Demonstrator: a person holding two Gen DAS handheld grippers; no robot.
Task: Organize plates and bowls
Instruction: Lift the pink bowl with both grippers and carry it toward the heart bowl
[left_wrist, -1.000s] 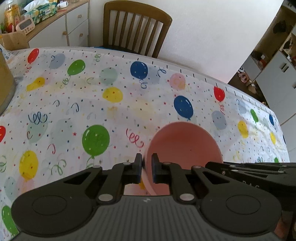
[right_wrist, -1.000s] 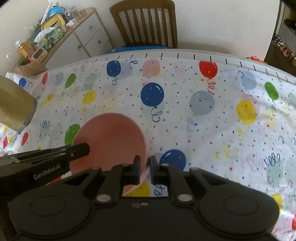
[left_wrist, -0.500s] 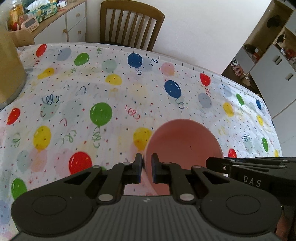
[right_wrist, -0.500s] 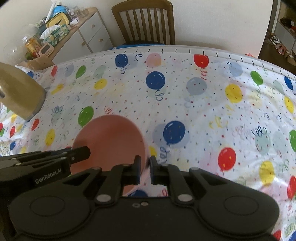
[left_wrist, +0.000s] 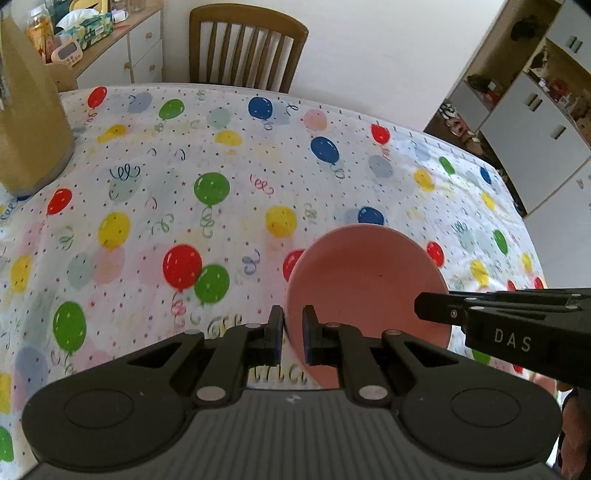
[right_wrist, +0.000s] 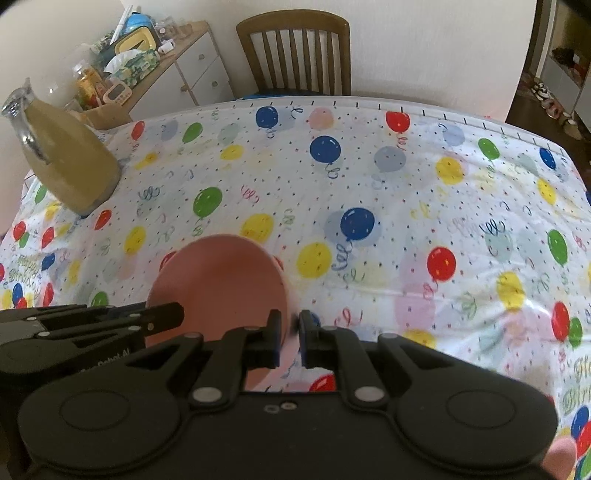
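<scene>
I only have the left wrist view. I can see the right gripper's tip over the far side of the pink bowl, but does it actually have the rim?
Observer: Yes. In the right wrist view the right gripper is shut on the rim of the pink bowl, with one finger inside the bowl and one outside.
Operator: Good. Something tan at my left edge is cut off at the top. What is it?
Observer: A glass carafe with a narrow neck, filled with yellowish liquid. It stands upright on the tablecloth.
</scene>
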